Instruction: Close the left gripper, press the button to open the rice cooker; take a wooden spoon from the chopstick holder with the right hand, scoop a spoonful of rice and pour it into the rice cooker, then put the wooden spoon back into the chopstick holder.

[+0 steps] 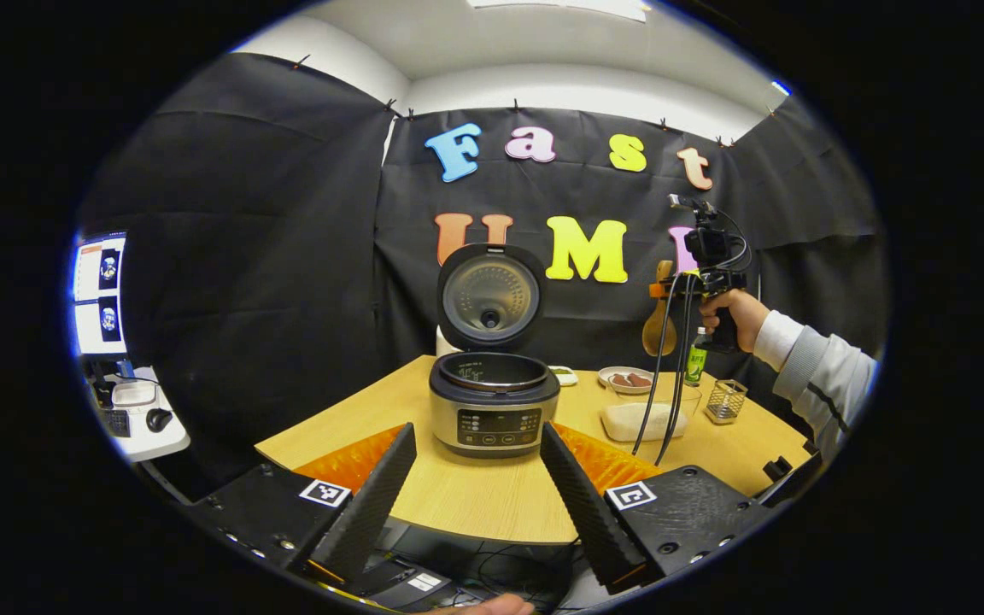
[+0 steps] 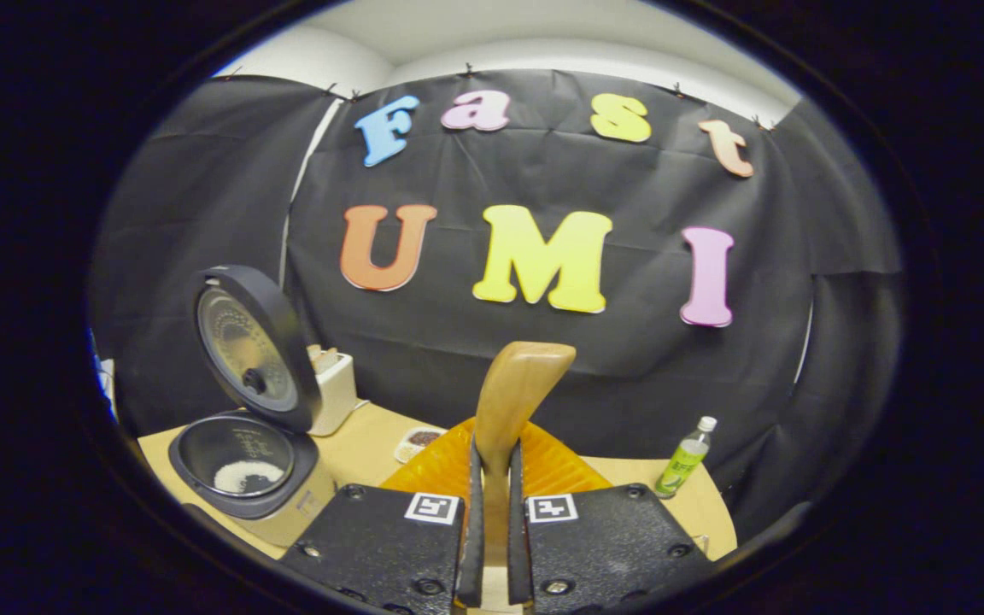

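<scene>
R jaws clamped on wooden spoon (image 2: 516,389) handle, bowl up at 12; L jaws open, idle; rice cooker (image 2: 244,461) open at 8 w/ rice in—risk: missing chopstick holder (image 1: 725,400) mouth on return.

Readable text: none that I can make out.

- Rice cooker (image 1: 493,401), ahead of my left claw (image 1: 477,487): front control panel carries small lit markings, too small to read.
- Rice cooker inner pot (image 2: 240,465), left of my right claw (image 2: 492,512): faint scale marks on the wall, illegible.
- Square black-and-white coded tags (image 1: 325,492) on my claw bodies: patterns, not lettering.
- Green bottle (image 2: 682,459), right of my right claw: label blurred.
</scene>
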